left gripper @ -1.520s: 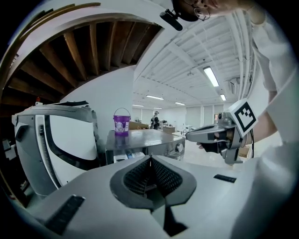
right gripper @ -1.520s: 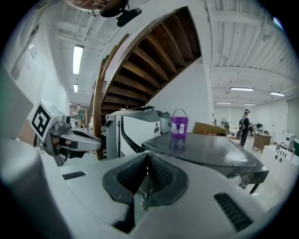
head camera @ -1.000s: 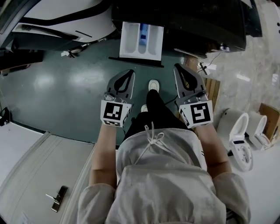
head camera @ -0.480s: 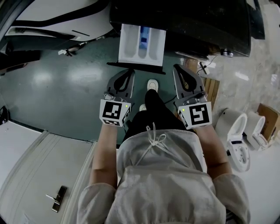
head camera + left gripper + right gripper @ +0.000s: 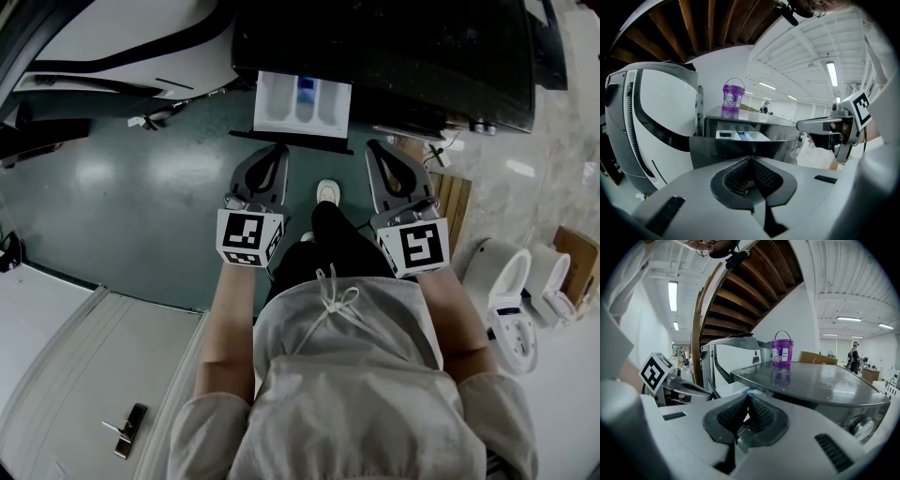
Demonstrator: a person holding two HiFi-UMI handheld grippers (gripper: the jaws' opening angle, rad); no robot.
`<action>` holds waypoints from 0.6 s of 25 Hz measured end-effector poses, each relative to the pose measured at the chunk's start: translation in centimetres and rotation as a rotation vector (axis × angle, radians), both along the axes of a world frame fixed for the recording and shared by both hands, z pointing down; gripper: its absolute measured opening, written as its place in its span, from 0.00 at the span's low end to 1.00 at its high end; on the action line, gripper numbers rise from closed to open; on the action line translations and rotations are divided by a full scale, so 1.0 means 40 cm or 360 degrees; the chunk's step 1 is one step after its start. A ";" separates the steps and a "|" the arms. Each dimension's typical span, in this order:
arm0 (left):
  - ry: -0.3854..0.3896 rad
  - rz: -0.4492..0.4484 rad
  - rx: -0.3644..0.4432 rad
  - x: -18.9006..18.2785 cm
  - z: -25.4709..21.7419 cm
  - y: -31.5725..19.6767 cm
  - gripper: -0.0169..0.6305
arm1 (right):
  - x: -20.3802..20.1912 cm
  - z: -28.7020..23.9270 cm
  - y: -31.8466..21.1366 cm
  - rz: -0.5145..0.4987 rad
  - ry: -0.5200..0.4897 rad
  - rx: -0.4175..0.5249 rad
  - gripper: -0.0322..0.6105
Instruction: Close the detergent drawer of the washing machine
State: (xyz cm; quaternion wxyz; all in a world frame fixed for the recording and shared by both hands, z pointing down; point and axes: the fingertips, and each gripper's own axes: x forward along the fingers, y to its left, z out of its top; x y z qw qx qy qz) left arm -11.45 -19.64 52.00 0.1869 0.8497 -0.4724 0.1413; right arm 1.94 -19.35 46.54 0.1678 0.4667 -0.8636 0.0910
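The detergent drawer is white with a blue compartment and sticks out of the dark washing machine. Its dark front panel faces me. My left gripper is shut and empty, its tip right at the left part of that panel. In the left gripper view the panel fills the space just past my left gripper. My right gripper is shut and empty, just right of the drawer below the machine's front edge. In the right gripper view the white drawer lies just beyond my right gripper.
A purple bucket stands on the machine's top. A white appliance stands to the left. Wooden slats and white toilets lie to the right. The person's foot is between the grippers.
Both grippers have moved forward, closing on the drawer's front panel. Less of the white drawer shows outside the machine than a second ago.
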 end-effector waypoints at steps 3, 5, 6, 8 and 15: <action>-0.0004 -0.0025 -0.0003 0.004 -0.002 -0.037 0.05 | 0.003 -0.003 -0.025 0.0014 0.0004 -0.0025 0.06; -0.0005 -0.0040 -0.0003 0.008 -0.002 -0.063 0.05 | 0.009 -0.008 -0.041 0.0023 0.0008 -0.0022 0.06; -0.0009 -0.0046 -0.0004 0.010 -0.002 -0.075 0.05 | 0.012 -0.010 -0.049 0.0027 0.0007 -0.0020 0.06; -0.0025 -0.0047 -0.0005 0.014 -0.002 -0.102 0.05 | 0.018 -0.012 -0.065 0.0033 0.0000 -0.0015 0.06; -0.0016 -0.0016 -0.0002 0.025 -0.005 -0.181 0.05 | 0.037 -0.025 -0.127 0.0087 -0.0013 0.0039 0.06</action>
